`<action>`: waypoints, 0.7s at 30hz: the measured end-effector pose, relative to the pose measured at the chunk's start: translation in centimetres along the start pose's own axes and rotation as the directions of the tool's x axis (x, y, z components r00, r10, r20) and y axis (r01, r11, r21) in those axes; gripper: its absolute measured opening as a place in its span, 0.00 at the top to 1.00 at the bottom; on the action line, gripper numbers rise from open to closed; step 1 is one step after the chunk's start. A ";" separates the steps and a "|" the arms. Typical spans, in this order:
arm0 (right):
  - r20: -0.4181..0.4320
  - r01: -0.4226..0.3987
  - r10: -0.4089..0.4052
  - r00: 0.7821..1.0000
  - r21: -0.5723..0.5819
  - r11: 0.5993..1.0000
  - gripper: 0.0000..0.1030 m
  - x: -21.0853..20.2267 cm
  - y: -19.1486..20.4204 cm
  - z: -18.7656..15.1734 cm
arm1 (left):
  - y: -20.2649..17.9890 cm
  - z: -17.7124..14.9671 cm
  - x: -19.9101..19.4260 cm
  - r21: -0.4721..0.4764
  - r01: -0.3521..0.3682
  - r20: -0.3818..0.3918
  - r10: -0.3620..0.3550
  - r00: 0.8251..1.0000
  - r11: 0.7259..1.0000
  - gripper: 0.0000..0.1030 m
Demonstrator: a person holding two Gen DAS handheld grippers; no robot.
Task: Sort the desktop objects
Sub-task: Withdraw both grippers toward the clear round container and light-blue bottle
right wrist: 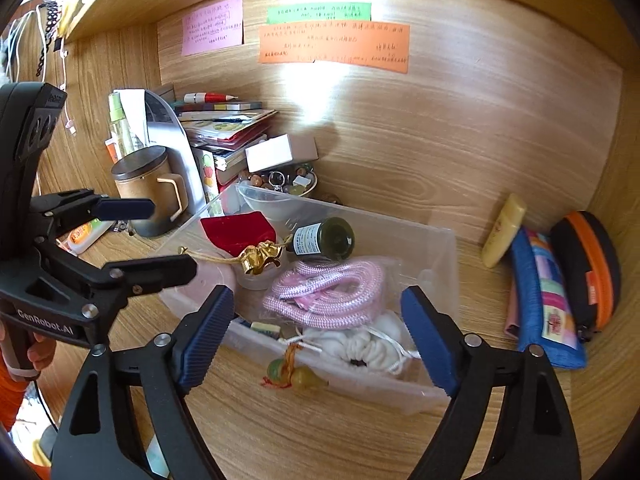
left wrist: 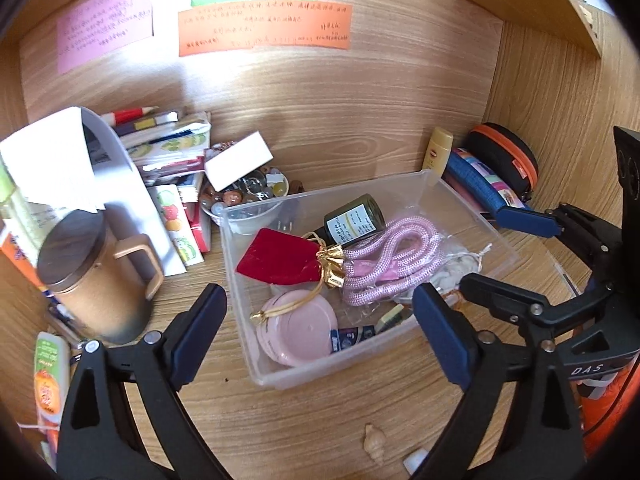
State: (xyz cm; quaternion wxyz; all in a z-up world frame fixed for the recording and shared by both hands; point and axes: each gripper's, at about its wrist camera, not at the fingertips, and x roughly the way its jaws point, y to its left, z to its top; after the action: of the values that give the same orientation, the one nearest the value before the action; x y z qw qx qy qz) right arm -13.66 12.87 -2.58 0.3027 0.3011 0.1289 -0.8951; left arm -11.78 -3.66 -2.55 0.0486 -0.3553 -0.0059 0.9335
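Wood-grain desk (left wrist: 320, 412) boxed in by matching wood back and side panels, shelf overhead; pink, green and orange sticky notes (left wrist: 264, 28) on the back panel. Clear plastic bin (left wrist: 472, 216) sits mid-desk, angled, holding a coiled pink rope (left wrist: 392, 260), red velvet pouch (left wrist: 280, 256) with gold tie, dark green bottle (left wrist: 356, 218) lying on its side, pink round lid (left wrist: 298, 328), white cloth bundle (right wrist: 372, 344). Left back corner: book stack (left wrist: 172, 148), bowl of beads (left wrist: 244, 196), white box (left wrist: 238, 160), lidded brown mug (left wrist: 96, 276) nearer the front. Right edge: yellow tube (right wrist: 504, 230), blue pouch (right wrist: 548, 300), black-orange zip case (right wrist: 588, 268). Small shell (left wrist: 374, 440) at the front edge. Left gripper (left wrist: 320, 332) jaws wide apart, straddling the bin's near end, pads not pressing. Right gripper (right wrist: 318, 336) likewise spread, nothing clamped.
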 end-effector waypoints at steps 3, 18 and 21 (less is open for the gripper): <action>-0.001 0.022 -0.022 1.000 -0.004 1.000 0.19 -1.0 0.1 -0.6 | -0.1 -0.6 -1.2 0.004 -0.029 0.012 0.029 1.000 1.000 0.07; -0.012 0.008 -0.008 1.000 0.053 0.999 0.16 -4.6 1.2 -5.3 | -0.8 -6.3 -5.8 -0.024 -0.076 0.004 0.076 0.997 0.997 0.06; -0.025 0.003 -0.002 1.000 0.058 0.998 0.16 -4.8 1.7 -6.4 | -0.9 -7.5 -6.3 -0.032 -0.073 -0.002 0.073 0.997 0.997 0.06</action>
State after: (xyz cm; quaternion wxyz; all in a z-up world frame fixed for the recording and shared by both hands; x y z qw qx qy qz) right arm -6.62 16.38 -4.76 0.2912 0.3207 0.1071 -0.8949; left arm -2.03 -3.51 -3.88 0.0086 -0.3563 -0.0080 0.9343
